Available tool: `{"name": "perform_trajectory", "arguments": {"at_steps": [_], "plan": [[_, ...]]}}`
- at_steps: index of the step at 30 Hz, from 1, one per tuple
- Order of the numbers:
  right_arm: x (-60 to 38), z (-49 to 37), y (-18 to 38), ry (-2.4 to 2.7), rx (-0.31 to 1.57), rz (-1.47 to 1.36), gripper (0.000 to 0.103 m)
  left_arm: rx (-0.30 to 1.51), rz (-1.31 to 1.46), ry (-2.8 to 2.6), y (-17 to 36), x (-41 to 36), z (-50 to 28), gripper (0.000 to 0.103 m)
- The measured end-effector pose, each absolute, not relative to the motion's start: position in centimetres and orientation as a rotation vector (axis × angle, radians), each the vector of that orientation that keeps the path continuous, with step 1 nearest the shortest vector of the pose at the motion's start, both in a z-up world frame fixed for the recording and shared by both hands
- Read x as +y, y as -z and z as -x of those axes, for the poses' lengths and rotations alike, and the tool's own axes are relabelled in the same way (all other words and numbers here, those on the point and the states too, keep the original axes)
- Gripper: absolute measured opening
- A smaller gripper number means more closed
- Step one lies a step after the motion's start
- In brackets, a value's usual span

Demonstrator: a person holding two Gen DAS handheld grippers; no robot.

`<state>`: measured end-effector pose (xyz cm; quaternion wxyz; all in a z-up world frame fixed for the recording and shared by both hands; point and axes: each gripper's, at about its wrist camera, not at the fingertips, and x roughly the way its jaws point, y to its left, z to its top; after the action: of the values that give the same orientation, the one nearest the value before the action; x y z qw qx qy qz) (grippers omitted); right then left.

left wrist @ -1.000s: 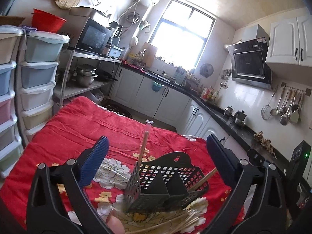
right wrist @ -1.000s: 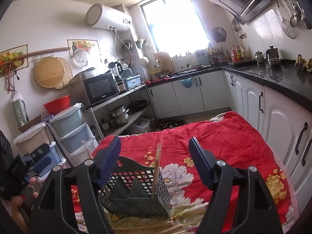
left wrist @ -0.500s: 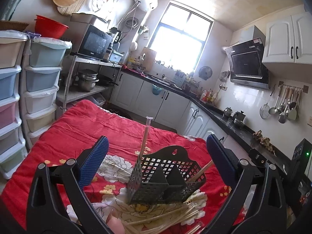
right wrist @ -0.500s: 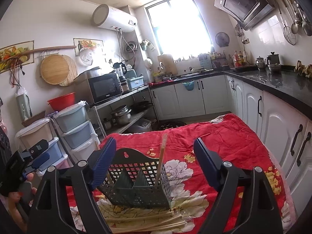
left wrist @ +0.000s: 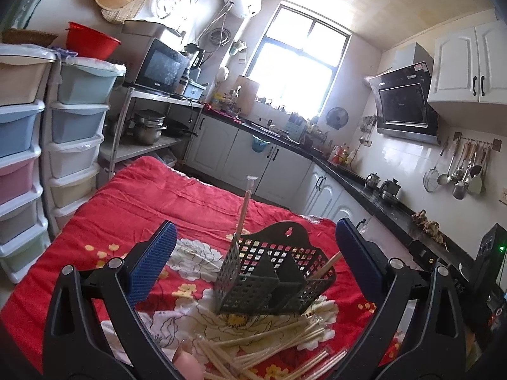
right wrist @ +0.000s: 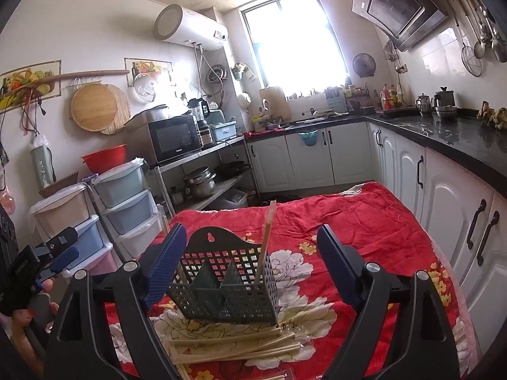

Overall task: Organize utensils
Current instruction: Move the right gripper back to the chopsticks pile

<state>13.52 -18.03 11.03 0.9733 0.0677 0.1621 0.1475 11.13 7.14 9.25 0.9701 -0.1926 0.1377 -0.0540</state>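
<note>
A dark green perforated utensil holder stands on the red floral cloth. One wrapped chopstick stands upright in it, and another leans in its right compartment. A pile of wrapped chopsticks lies in front of the holder. My left gripper is open and empty above the pile. My right gripper is open and empty, held before the holder. The left gripper also shows at the left edge of the right wrist view.
Stacked plastic drawers stand left of the table. A metal shelf with a microwave and pots is behind them. White cabinets and a black counter run along the right. Ladles hang on the wall.
Both grippers have drawn back and risen a little, so the holder sits farther away and more of the chopstick pile shows. Both stay open.
</note>
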Motion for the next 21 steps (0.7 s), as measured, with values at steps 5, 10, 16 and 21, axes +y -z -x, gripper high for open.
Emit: {"name": "perform_trajectory", "arguments": {"at_steps": [5, 10, 16, 21], "plan": [[-18.1, -13.0, -10.7, -0.301, 0.343, -0.133, 0.082, 0.291, 0.402, 0.102, -8.7, 7.6, -10.4, 0.092], [-18.1, -12.8, -10.1, -0.302, 0.366, -0.131, 0.082, 0.312, 0.411, 0.097, -8.0, 7.7, -10.1, 0.092], [-18.2, -12.6, -9.2, -0.304, 0.395, -0.134, 0.082, 0.344, 0.424, 0.088, -7.0, 8.1, -9.8, 0.092], [-18.2, -12.5, -8.4, -0.305, 0.413, -0.13, 0.082, 0.368, 0.43, 0.076, -6.1, 8.4, -9.7, 0.092]]}}
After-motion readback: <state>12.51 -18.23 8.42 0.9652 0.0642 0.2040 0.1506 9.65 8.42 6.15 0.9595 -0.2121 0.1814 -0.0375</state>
